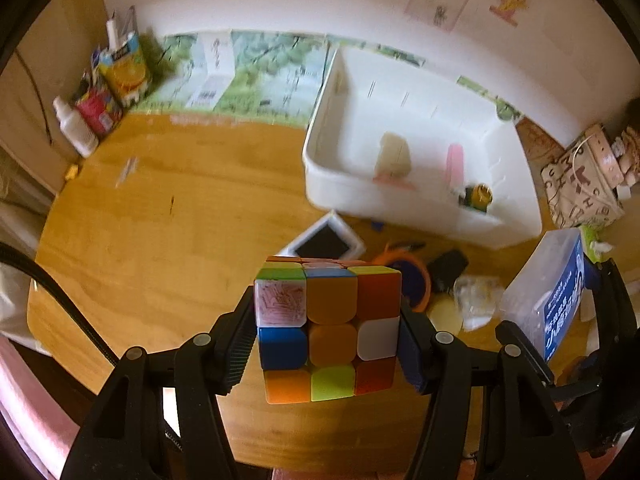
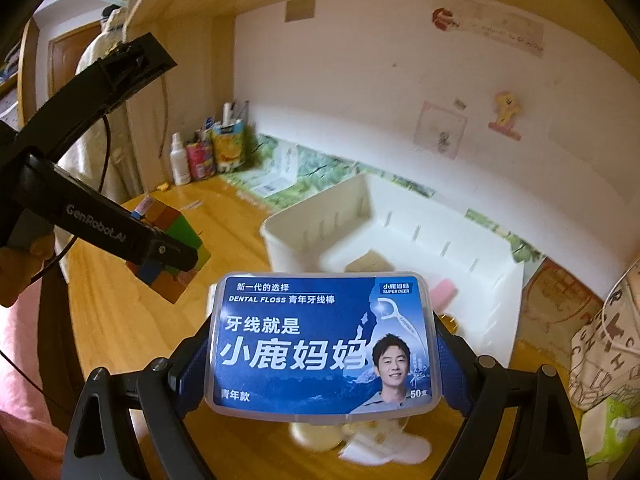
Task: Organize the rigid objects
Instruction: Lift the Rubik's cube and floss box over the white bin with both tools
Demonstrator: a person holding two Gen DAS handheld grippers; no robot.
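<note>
1. The left claw [image 1: 328, 328] was found clamped on a puzzle cube [image 1: 328, 328], its pads pressed against the cube's two opposite sides. The cube was held clear above the wooden bench [image 1: 160, 208].
2. The right claw [image 2: 322, 350] was found closed on a dental floss box [image 2: 322, 344], a clear case with a blue label, gripped at its two short ends and carried above the bench.
3. In the right wrist view, the left claw with the cube [image 2: 172, 252] was seen up and to the left of the right claw, well apart from it. A hand [image 2: 16, 264] was seen at its handle.
4. A white divided bin [image 1: 420, 204] was observed beyond and to the right of the left claw, resting on the bench. A pale block [image 1: 394, 156], a pink piece [image 1: 455, 164] and a small yellow item [image 1: 478, 196] were noted inside it; their compartments could not be told apart.
5. Below and just beyond the left claw, a small white-framed tray [image 1: 324, 242], an orange-rimmed round item [image 1: 412, 276], a black object [image 1: 448, 270] and a crumpled clear wrapper [image 1: 478, 294] were recorded on the bench.
6. Bottles and cartons [image 1: 104, 92] were noted at the far left corner.
</note>
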